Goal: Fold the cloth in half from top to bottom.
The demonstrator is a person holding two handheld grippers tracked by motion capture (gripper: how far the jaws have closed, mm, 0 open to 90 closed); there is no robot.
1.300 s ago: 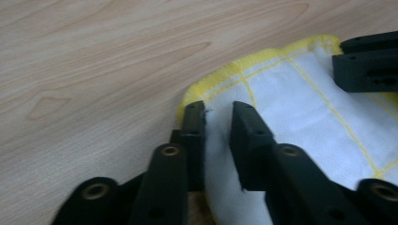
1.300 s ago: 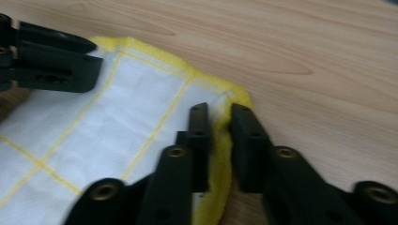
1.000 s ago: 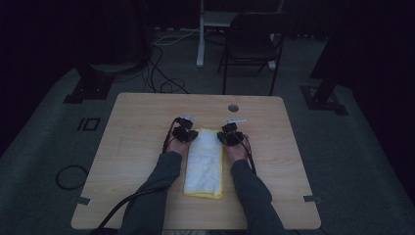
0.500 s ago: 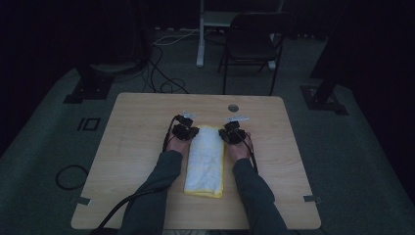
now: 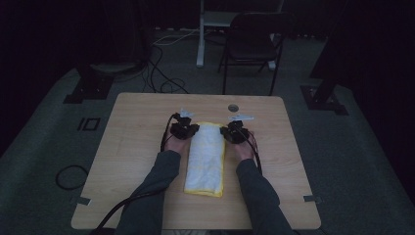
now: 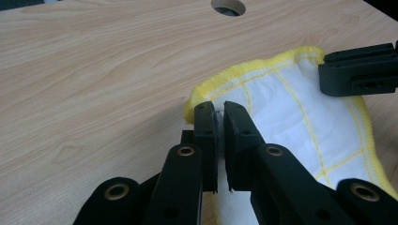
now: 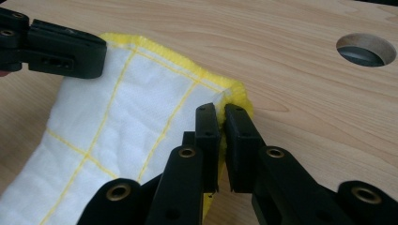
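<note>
A folded white cloth (image 5: 206, 156) with yellow edging and yellow grid stitching lies lengthwise on the wooden table (image 5: 137, 127). My left gripper (image 5: 188, 128) is shut on the cloth's far left corner; in the left gripper view the cloth (image 6: 291, 112) is pinched between the jaws of the left gripper (image 6: 219, 110). My right gripper (image 5: 231, 132) is shut on the far right corner, where the cloth (image 7: 126, 103) shows clamped at the right gripper (image 7: 221, 112). Both far corners are lifted slightly off the table.
A round cable hole (image 5: 233, 107) sits in the table beyond the cloth. A black chair (image 5: 252, 46) and cables (image 5: 161, 73) are on the floor behind the table. Bare tabletop lies left and right of the cloth.
Both grippers have risen slightly with the cloth's far corners still pinched. The rest of the cloth has stayed where it was.
</note>
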